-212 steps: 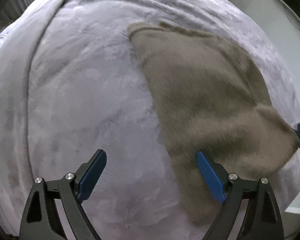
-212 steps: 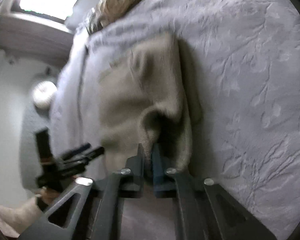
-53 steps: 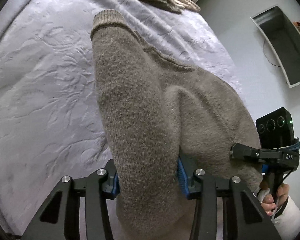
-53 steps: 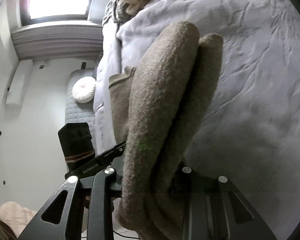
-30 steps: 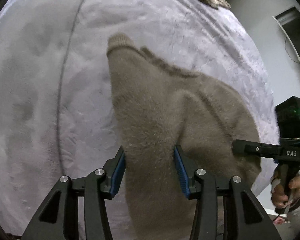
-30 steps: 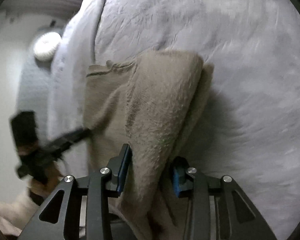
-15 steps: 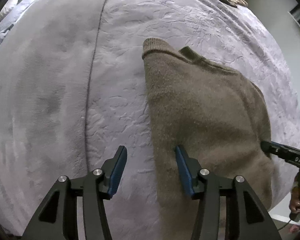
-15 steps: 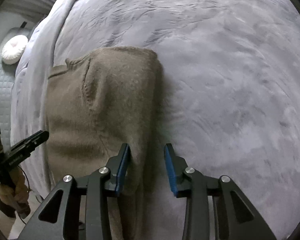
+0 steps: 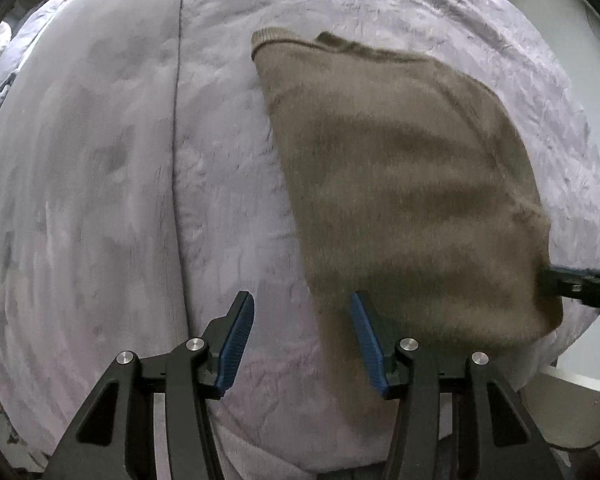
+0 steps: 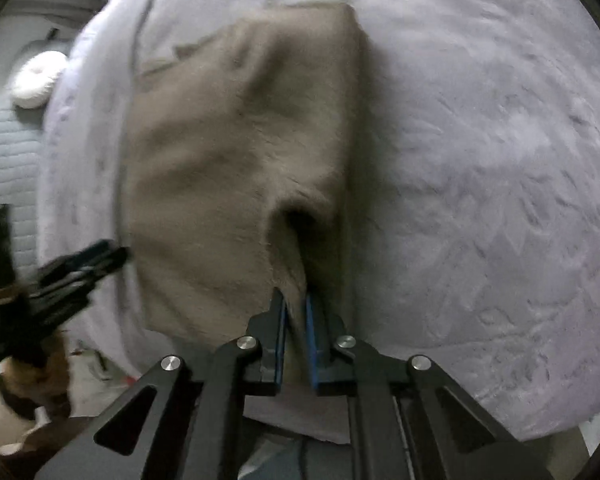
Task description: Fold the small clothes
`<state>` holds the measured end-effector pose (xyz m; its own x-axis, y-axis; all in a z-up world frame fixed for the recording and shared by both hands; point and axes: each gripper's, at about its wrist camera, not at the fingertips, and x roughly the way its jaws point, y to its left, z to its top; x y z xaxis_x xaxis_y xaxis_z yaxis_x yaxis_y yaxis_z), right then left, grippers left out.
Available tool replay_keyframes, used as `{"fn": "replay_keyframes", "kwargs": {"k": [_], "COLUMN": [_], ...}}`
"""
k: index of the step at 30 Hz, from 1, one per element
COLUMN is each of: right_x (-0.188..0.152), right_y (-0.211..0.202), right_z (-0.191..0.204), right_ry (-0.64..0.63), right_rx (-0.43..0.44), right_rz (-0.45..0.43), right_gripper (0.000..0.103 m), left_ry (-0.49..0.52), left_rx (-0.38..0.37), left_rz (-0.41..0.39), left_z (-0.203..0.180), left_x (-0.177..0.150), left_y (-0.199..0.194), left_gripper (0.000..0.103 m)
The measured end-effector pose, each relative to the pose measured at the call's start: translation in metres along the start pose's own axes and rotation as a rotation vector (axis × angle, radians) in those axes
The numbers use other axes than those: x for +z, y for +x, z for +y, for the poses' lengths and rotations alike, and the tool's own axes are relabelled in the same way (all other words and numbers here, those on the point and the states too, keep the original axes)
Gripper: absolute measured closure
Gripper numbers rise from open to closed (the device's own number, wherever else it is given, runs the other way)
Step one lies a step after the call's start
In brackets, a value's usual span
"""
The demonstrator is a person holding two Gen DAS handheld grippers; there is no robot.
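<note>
Mid-fold on brown knit sweater (image 9: pixel 400 184), lying folded on grey bed cover (image 9: pixel 100 200) near the bed's near edge. Looks like a regrasp step: one fold laid down, next fold being set up.

Right tongs (image 10: pixel 296 320) have just been closing, now pinched narrow on a ridge of the sweater's near right corner; fabric puckers up between the blue pads (image 10: pixel 310 320), deep crease running up from the grip. In left wrist view, right tongs (image 9: pixel 580 284) seen at the sweater's right edge, touching the knit.

Left tongs (image 9: pixel 300 336) half-wide, nothing clamped. Right pad over the sweater's left edge, left pad over bare cover; no pinch visible. Pointing down at the bed.

Next move, judged: left tongs need to close on the near left corner, matching the right grip, then both lift and carry the near hem toward the collar end. Thick knit, so a deep bite probably needed to catch all layers; a shallow pinch likely peels off the top layer only.

Sweater look: fuzzy, taupe-brown, ribbed cuff or hem (image 9: pixel 272 38) at far left corner, collar edge along the far side. Roughly trapezoid outline, surface mostly flat apart from the pucker. Frames blurred, finer detail unreadable.
</note>
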<state>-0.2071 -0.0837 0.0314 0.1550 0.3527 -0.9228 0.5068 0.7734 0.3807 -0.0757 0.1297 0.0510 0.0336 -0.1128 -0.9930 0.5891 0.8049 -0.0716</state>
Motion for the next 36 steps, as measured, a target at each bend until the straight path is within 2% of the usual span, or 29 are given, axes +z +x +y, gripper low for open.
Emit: {"fn": "replay_keyframes", "kwargs": {"k": [6,15,26,35,36], "right_x": [-0.008,-0.011,-0.010,0.004,0.005], "right_y": [0.007,0.001,-0.032,-0.045,-0.045], "right_z": [-0.011,-0.001,0.002,0.006,0.007], "right_ry": [0.030,0.012,0.021,0.034,0.031], "right_rx": [-0.072,-0.115,-0.135,-0.123,-0.123], "right_rz": [0.026,0.058,0.023,0.002,0.003], "right_gripper": [0.093,0.093,0.093,0.093,0.093], "left_ry": [0.001,-0.005,-0.044,-0.057,-0.056], "left_rx": [0.037,0.066,0.076,0.060,0.060], "left_rz": [0.008,0.004,-0.018,0.003,-0.002], "left_z": [-0.004,-0.002,0.002,0.003,0.003], "left_x": [-0.009,-0.017,-0.005,0.005,0.005], "left_y": [-0.010,-0.024,-0.037,-0.034,-0.035], "left_gripper": [0.051,0.050,0.050,0.050,0.046]}}
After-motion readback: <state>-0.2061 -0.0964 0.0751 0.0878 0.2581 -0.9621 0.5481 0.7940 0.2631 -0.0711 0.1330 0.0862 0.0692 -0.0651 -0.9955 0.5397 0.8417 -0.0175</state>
